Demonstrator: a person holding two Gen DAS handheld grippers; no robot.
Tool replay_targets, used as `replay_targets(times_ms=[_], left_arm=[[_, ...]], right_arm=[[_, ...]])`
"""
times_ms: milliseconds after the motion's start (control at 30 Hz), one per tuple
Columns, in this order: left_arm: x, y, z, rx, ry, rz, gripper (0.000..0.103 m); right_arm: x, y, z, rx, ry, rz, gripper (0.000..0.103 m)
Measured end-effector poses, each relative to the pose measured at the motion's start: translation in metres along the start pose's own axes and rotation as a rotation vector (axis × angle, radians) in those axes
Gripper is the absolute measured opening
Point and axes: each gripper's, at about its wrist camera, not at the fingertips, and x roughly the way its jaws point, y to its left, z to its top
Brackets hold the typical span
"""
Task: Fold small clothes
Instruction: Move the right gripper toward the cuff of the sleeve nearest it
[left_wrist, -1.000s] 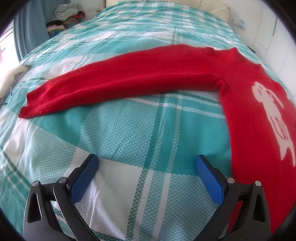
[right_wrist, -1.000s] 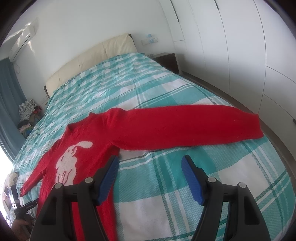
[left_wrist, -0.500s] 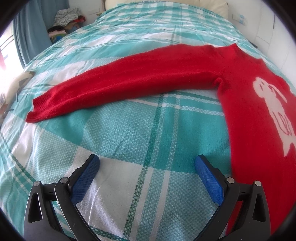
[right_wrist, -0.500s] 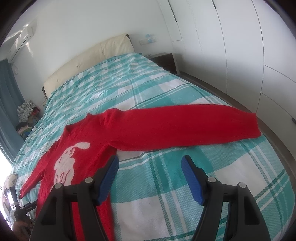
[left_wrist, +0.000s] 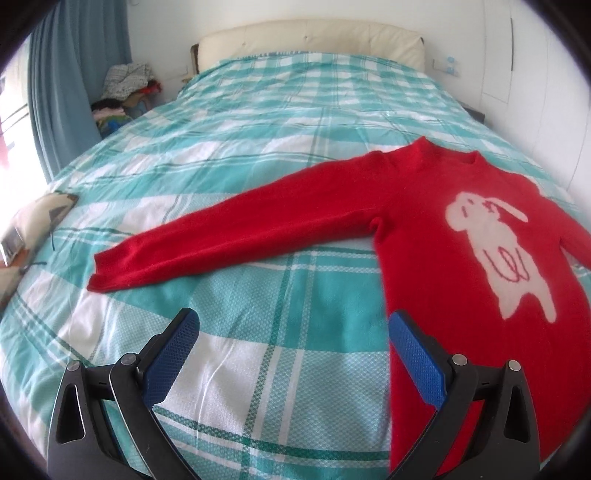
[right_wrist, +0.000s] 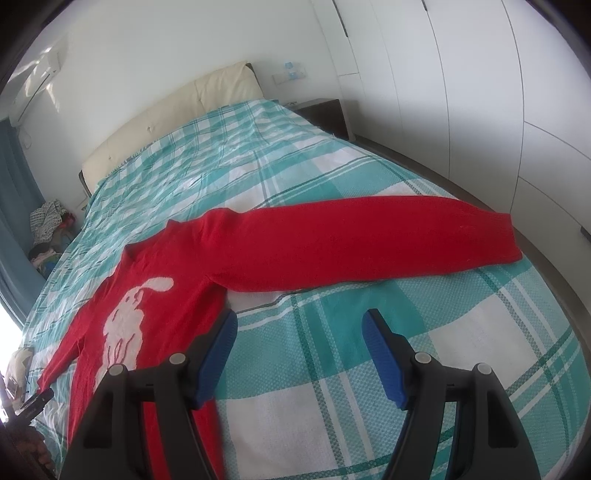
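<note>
From the left view, the sweater (left_wrist: 461, 236) lies flat on the bed (left_wrist: 258, 122), sleeves spread for folding; the left gripper (left_wrist: 293, 341) hangs above with fingers spread, empty. From the right view, the right gripper (right_wrist: 299, 345) hangs likewise, fingers spread near the sleeve (right_wrist: 369, 240).

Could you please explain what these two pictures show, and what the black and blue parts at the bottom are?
Those parts are two-finger tools a person carries, one per hand. Each has a fisheye camera looking along its fingers. One view shows the left hand-held gripper, the other the right hand-held gripper. Both are open and hold nothing. Ahead lies a red sweater with a white animal design, spread flat, sleeves out, on a bed with a teal checked cover. No fold is visible.
</note>
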Motion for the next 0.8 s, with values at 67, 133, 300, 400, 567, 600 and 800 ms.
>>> replay_targets(times_ms=[67, 133, 300, 400, 567, 600, 800], left_arm=[[0.0, -0.002, 0.001, 0.011, -0.002, 0.003, 0.103], [0.002, 0.0, 0.001, -0.002, 0.004, -0.001, 0.103], [0.003, 0.009, 0.001, -0.066, 0.016, -0.022, 0.103], [0.004, 0.013, 0.001, -0.086, 0.02, -0.017, 0.103], [0.004, 0.015, 0.002, -0.1, 0.022, -0.016, 0.103], [0.003, 0.015, 0.002, -0.104, 0.017, -0.018, 0.102], [-0.006, 0.017, 0.006, -0.102, -0.02, -0.019, 0.103]], right_arm=[[0.0, 0.001, 0.0, -0.006, 0.002, 0.002, 0.07], [0.0, 0.002, -0.001, -0.01, 0.002, 0.004, 0.07], [0.0, 0.002, -0.001, -0.006, 0.004, 0.01, 0.07], [0.0, 0.002, -0.001, -0.007, 0.005, 0.011, 0.07], [0.001, 0.004, -0.002, -0.013, 0.005, 0.008, 0.07], [0.001, 0.004, -0.002, -0.016, 0.006, 0.005, 0.07], [-0.025, -0.011, 0.014, 0.046, -0.108, 0.097, 0.07]])
